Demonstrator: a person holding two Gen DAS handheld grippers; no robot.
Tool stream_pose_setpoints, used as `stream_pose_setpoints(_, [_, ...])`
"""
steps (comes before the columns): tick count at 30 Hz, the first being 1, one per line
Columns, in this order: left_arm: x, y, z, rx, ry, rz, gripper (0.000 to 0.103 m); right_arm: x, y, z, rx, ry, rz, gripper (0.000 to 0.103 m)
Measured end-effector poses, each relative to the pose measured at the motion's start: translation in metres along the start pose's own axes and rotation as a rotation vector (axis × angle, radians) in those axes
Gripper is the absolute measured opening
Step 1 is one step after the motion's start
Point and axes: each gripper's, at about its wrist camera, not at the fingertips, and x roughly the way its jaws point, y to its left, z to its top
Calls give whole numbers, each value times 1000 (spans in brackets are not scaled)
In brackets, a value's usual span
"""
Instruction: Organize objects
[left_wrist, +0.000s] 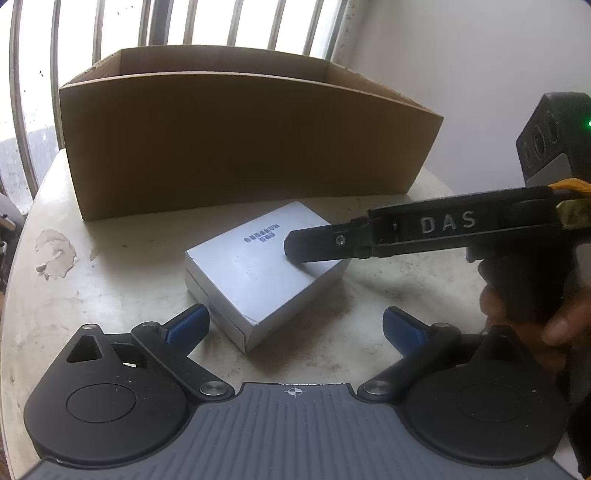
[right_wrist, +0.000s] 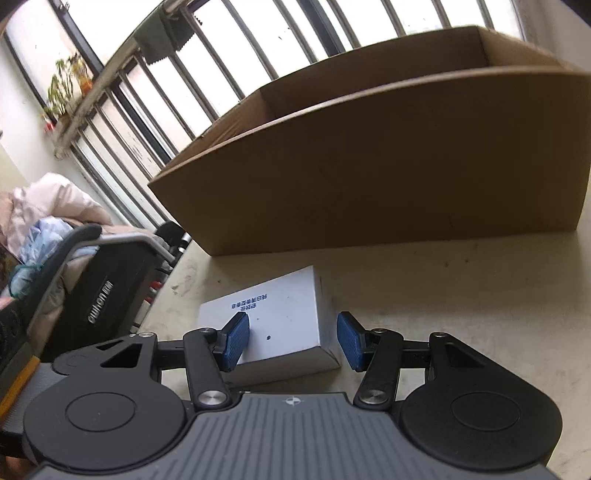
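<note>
**Mia:** What are the two grabbers doing right now?

**Ben:** They are getting ready to pick up the white box (right_wrist: 275, 317). It is lying flat on the table (right_wrist: 461, 295), just in front of the big brown box (right_wrist: 369, 177). The right grabber (right_wrist: 293, 341) is hanging over the white box's near right corner. One blue pad (right_wrist: 236, 341) is sitting over the lid and the other blue pad (right_wrist: 351, 341) is just past the right edge.

**Mia:** Is it squeezing the white box?

**Ben:** No. Its pads are standing about half open and they are not pressing on anything, so it is holding nothing.

**Mia:** And the left grabber (left_wrist: 293, 325)?

**Ben:** It is waiting on the near side of the white box, opened wide, with nothing in it. A hand (left_wrist: 532, 314) is holding the right grabber's handle.

**Mia:** So what comes next?

**Ben:** I think the right grabber needs to go lower and shift left, so one pad is sitting on each side of the white box. Then it squeezes, lifts, and carries the white box over the brown box's tall front wall.

**Mia:** Is anything inside the brown box?

**Ben:** Its top is open, but I am only seeing the inside walls. The bottom is hiding behind the front wall, so I cannot tell.
</note>
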Motion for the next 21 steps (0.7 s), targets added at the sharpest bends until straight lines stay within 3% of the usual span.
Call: stream_pose_setpoints(21, [1,17,-4,-76,-105,-64,103,4,-13,-4,65,-10,46,59])
